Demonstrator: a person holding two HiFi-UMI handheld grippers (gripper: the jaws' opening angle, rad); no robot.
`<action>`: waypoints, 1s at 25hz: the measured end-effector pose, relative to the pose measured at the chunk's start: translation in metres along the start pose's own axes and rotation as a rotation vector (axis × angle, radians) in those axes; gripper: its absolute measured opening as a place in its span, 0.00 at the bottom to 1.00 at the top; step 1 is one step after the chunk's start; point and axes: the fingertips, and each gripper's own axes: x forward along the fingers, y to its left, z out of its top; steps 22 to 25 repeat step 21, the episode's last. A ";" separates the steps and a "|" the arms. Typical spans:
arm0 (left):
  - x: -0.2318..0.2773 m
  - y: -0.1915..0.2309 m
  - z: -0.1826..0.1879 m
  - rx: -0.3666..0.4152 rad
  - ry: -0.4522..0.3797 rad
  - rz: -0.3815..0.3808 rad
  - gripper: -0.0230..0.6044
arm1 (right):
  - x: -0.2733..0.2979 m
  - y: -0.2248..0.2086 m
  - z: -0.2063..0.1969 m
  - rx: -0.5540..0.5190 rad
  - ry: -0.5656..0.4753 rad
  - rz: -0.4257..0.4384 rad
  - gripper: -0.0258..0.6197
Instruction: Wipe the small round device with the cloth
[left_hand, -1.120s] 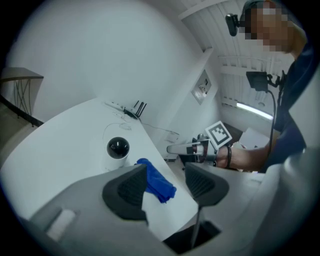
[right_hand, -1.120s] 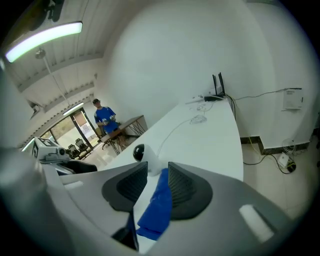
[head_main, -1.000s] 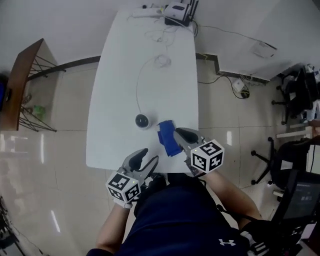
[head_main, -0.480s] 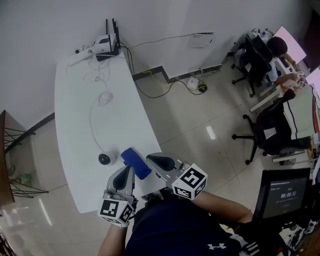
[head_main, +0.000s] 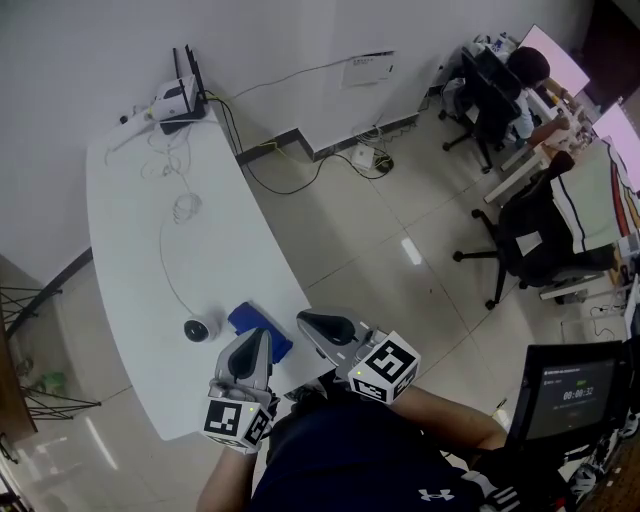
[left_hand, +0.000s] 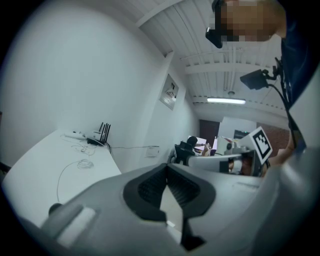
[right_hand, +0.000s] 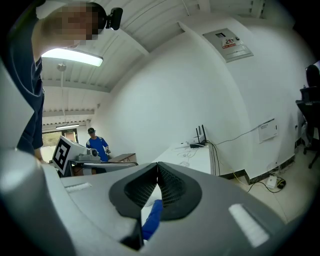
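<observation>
Head view, round device (head_main: 199, 328) beside cloth (head_main: 256, 328), right gripper view, cloth alone

The device (head_main: 199, 329) sits on the counter (head_main: 120, 240) towards its near end, with the cloth (head_main: 248, 319) just beside it on the right. A cable (head_main: 163, 262) runs from the device back to the far end, where a router (head_main: 178, 98) stands. At the near edge, the left gripper (head_main: 251, 344) is before the cloth and the right gripper (head_main: 316, 324) is to the cloth's right. Chairs (head_main: 510, 235) stand on the floor, well off right.

White table (head_main: 120, 260) with small round device (head_main: 200, 329), blue cloth (head_main: 250, 320), coiled cable (head_main: 186, 208), router (head_main: 178, 100).
</observation>
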 end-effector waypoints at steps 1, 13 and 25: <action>-0.001 0.000 -0.003 0.000 0.000 0.000 0.04 | 0.000 0.000 -0.001 -0.003 0.002 0.001 0.06; -0.023 0.011 -0.011 0.005 -0.031 0.077 0.04 | 0.010 0.020 -0.003 -0.060 0.028 0.078 0.06; -0.036 0.013 -0.009 0.006 -0.084 0.099 0.04 | 0.018 0.031 -0.003 -0.129 0.033 0.098 0.06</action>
